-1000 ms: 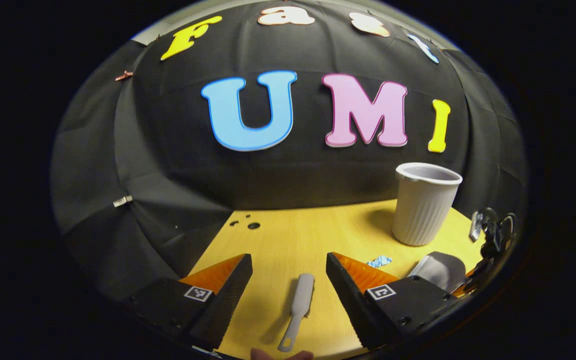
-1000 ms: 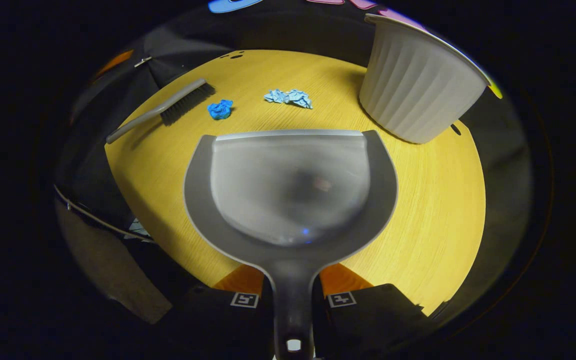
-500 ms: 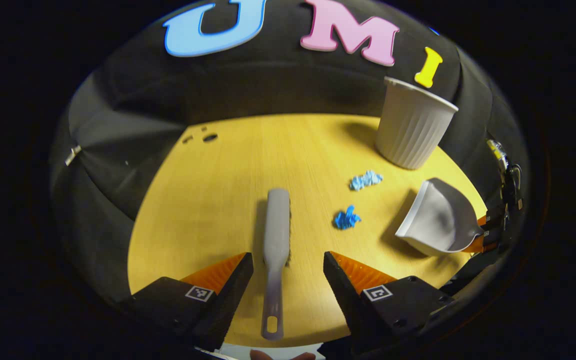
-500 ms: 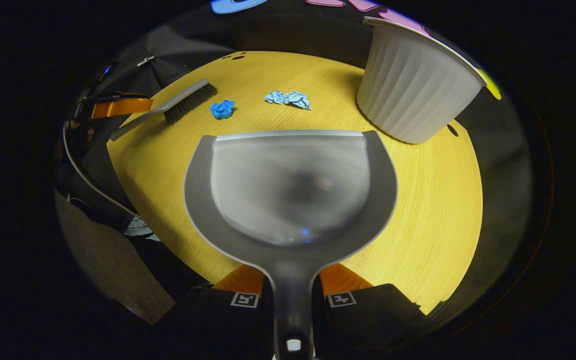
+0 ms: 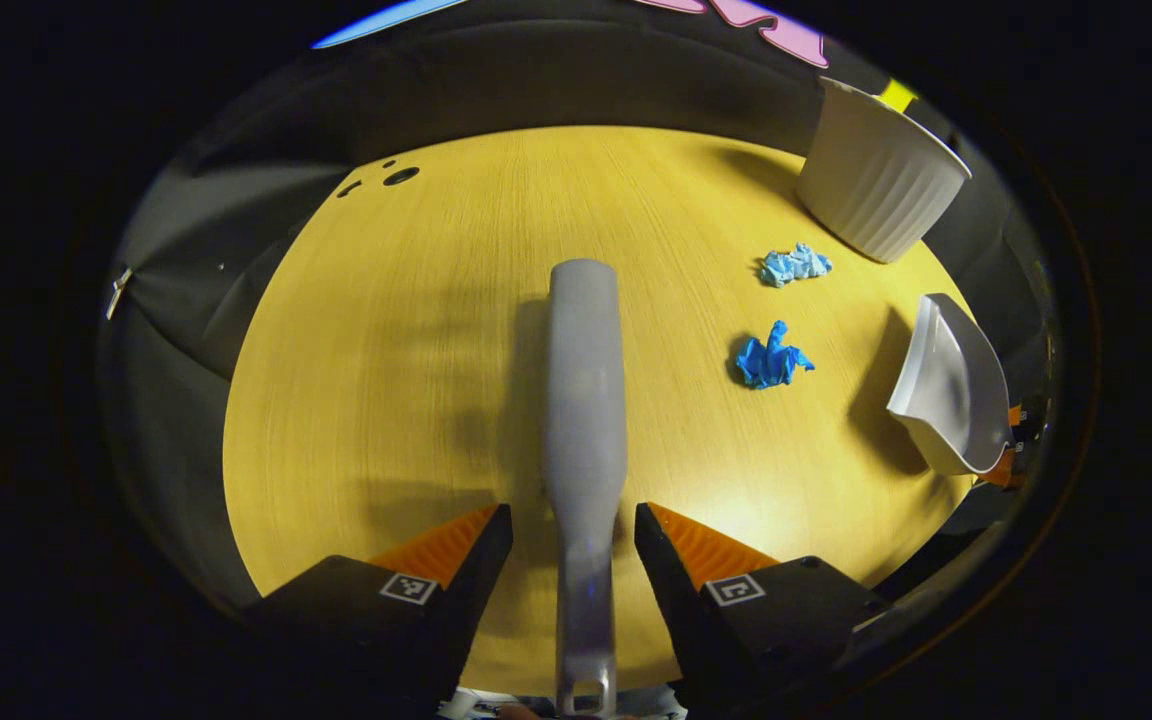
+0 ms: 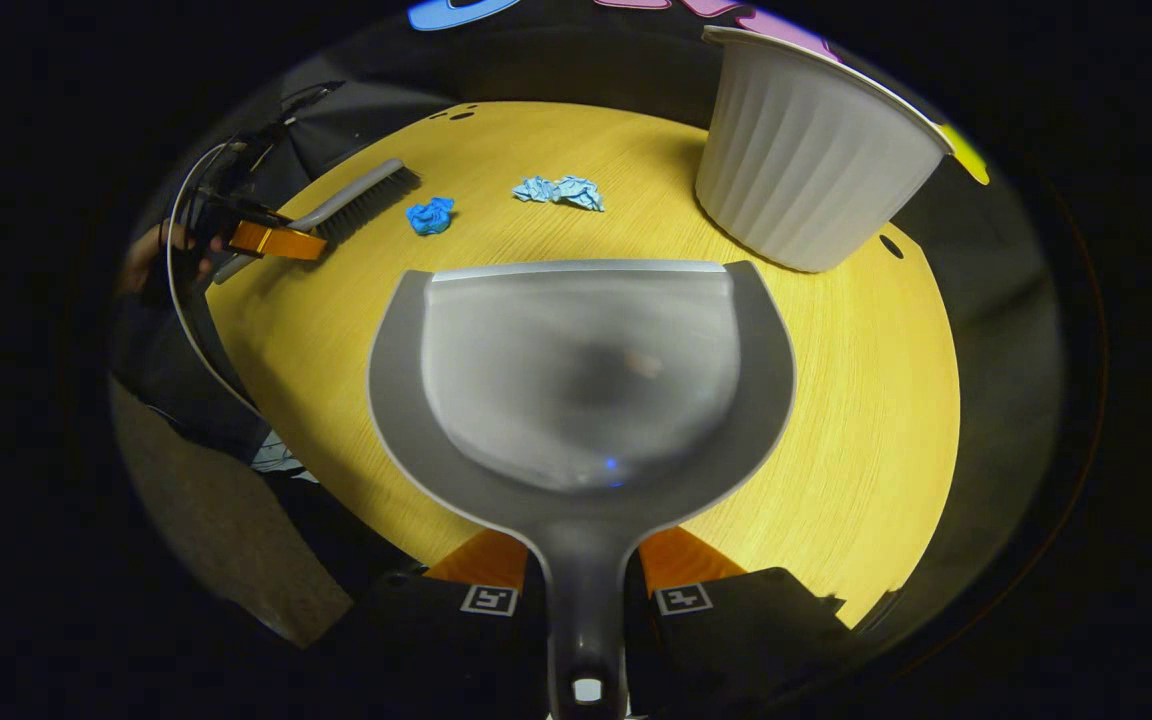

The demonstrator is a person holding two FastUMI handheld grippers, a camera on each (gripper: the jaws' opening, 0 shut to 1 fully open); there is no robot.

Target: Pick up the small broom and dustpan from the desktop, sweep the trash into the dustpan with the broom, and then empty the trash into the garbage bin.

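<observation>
Comparing against a second ago, we find the left gripper lowered, jaws spread astride the broom; the right gripper clamps the dustpan; sweeping awaits closure.

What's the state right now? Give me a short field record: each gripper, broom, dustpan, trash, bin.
left gripper: open, fingers either side of the broom handle, not closed on it
right gripper: shut on dustpan handle
broom: flat on the desktop
dustpan: held, empty
trash: dark blue wad, light blue wad, both on desktop
bin: upright, beyond the trash
</observation>
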